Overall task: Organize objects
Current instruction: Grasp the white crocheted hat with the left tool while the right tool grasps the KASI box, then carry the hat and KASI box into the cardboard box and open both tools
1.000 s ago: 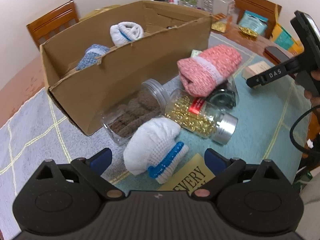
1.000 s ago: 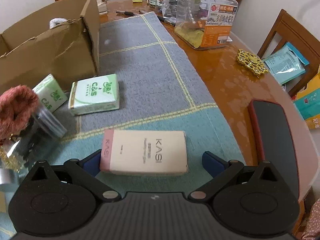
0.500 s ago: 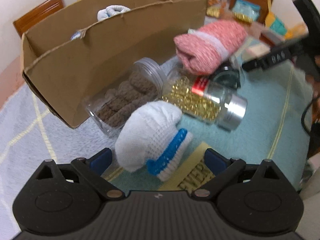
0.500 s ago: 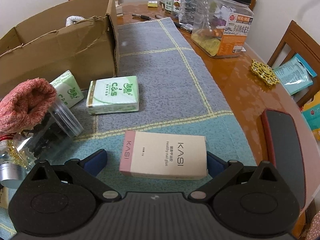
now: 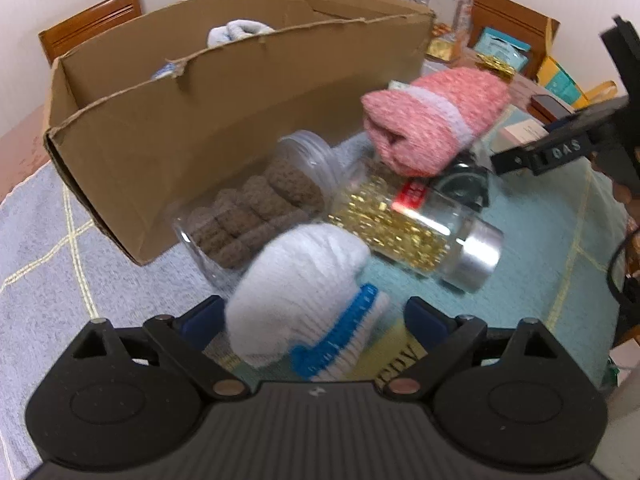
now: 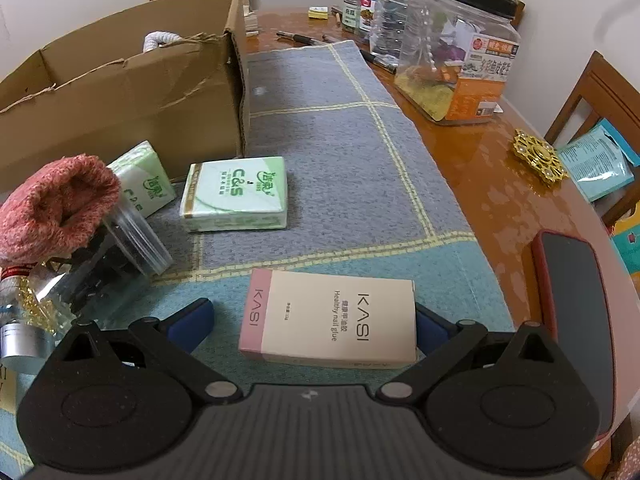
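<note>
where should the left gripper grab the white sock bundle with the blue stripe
Across its rounded white body, above the blue cuff, coming down from above. The white sock bundle already lies between the left gripper's closing fingers, not yet pinched. It is soft, so it should squash into a firm hold. The cookie jar sits close behind.

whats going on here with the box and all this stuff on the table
A person with two handheld grippers is sorting clutter into the cardboard box. The left gripper is closing around a white rolled sock. The right gripper straddles a KASI box, not yet gripped.
</note>
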Demonstrator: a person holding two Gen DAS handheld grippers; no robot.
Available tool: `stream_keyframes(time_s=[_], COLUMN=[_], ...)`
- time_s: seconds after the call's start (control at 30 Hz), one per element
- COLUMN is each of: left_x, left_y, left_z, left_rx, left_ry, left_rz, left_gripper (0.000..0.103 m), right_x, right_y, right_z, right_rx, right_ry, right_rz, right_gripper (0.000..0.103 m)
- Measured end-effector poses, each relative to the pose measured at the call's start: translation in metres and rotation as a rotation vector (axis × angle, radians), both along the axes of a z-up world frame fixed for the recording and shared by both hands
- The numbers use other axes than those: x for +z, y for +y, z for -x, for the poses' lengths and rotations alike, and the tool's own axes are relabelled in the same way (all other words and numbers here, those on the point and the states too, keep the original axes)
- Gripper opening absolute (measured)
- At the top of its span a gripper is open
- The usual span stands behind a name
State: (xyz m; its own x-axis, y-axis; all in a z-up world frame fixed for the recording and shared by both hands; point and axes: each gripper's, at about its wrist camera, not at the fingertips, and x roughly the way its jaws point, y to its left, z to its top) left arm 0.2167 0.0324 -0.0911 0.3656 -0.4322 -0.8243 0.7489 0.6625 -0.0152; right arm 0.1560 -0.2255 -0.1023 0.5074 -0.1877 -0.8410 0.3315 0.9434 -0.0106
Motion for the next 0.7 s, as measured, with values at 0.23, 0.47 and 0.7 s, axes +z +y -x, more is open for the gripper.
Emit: stream_keyframes(time_s=[0.23, 0.47, 0.7], left_x=[0.005, 0.01, 0.026], left_y=[-0.005, -0.003, 0.003], left_z=[-0.001, 0.002, 0.006], left_rx=[0.044, 0.055, 0.078], left_ry=[-0.001, 0.019, 0.04], left_rz=[0.007, 0.013, 0.012], left_gripper=[0.071, 0.067, 0.067], right_x=[0.005, 0.009, 0.022], right_y=[0.003, 0.0, -0.001], right_z=[0.002, 0.005, 0.01], right_rx=[0.021, 0.026, 0.057], right_ry=[0.003, 0.032, 0.049], right_rz=[0.003, -0.022, -0.073], right_gripper=[0.086, 0.084, 0.084])
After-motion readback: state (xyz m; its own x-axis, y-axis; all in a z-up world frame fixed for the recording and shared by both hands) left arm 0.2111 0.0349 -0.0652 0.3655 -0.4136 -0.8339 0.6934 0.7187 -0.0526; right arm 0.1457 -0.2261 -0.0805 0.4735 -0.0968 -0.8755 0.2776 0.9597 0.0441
